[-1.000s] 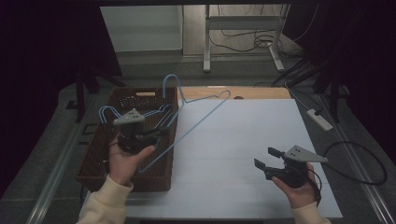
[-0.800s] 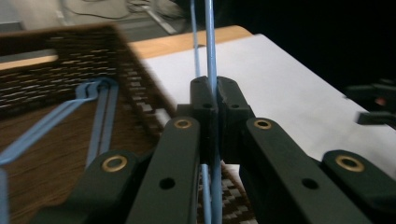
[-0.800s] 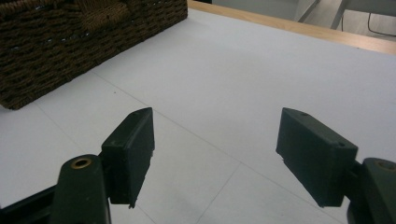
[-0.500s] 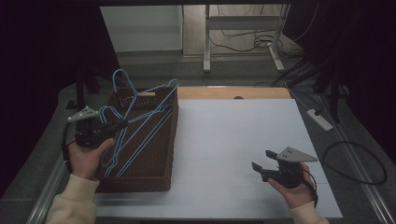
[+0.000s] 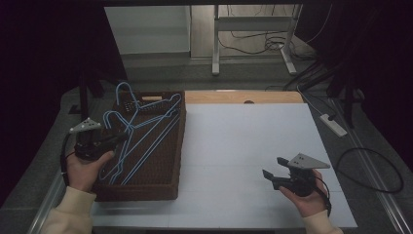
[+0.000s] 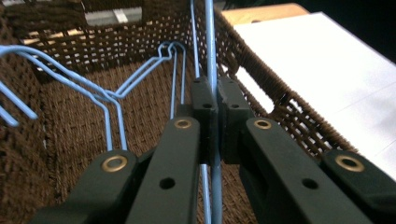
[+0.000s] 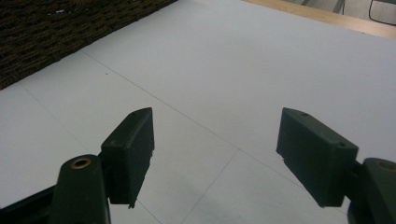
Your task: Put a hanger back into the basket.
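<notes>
Nearest in the high view, two cream sleeves rising from the bottom edge, each hand wrapped round a gripper. At lower right, right gripper held low over the bare white table, jaws standing wide apart with nothing between them; in the right gripper view the same gap, white surface beneath, no contact with anything. At left, left gripper reaching in over the left rim of the brown wicker basket, jaws clamped tight on a wire of a blue hanger; in the left gripper view the blue wire pinched between the two black pads and running straight on past them, close beside the basket's wall nearest the table. Within the basket, a loose pile of blue wire hangers lying tangled on the woven floor, hooks toward the far end, one hook sticking up above the far left corner. Basket set on the left part of the table, flush against the white sheet. Beyond that, a strip of bare wood at the table's far edge. Farther still, grey floor, metal desk legs and trailing cables.
</notes>
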The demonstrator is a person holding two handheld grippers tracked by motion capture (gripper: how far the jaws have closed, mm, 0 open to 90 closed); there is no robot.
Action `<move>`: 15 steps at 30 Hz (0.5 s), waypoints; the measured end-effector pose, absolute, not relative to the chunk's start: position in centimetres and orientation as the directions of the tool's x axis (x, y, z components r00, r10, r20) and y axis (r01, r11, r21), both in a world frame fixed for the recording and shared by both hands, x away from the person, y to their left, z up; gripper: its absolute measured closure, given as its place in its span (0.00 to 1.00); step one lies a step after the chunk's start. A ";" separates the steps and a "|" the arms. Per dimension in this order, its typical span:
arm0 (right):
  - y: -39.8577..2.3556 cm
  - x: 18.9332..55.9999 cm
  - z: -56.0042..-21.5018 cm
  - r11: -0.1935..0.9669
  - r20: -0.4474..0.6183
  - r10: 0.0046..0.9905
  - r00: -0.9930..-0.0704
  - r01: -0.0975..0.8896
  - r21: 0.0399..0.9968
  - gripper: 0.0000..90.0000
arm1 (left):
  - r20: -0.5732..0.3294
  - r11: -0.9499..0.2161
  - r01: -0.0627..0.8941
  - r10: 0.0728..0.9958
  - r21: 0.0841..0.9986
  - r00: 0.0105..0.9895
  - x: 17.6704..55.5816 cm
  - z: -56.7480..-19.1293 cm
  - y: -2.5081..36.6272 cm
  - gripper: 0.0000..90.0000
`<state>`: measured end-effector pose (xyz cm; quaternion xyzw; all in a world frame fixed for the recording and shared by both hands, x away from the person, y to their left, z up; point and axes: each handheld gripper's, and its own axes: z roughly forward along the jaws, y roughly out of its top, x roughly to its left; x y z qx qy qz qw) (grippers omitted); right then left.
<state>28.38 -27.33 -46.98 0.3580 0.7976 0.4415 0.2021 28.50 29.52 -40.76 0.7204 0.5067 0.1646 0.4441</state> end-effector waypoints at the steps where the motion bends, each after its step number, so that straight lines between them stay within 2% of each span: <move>1: -27.4 28.4 -47.0 0.352 -0.005 0.750 -0.661 0.393 0.849 0.32 | -0.211 -0.099 0.592 0.877 0.800 0.432 28.7 -41.0 29.4 0.97; 15: -27.3 28.3 -47.0 0.359 -0.008 0.744 -0.668 0.390 0.848 0.32 | -0.213 -0.142 0.684 0.888 0.715 0.407 31.3 -43.7 28.4 0.97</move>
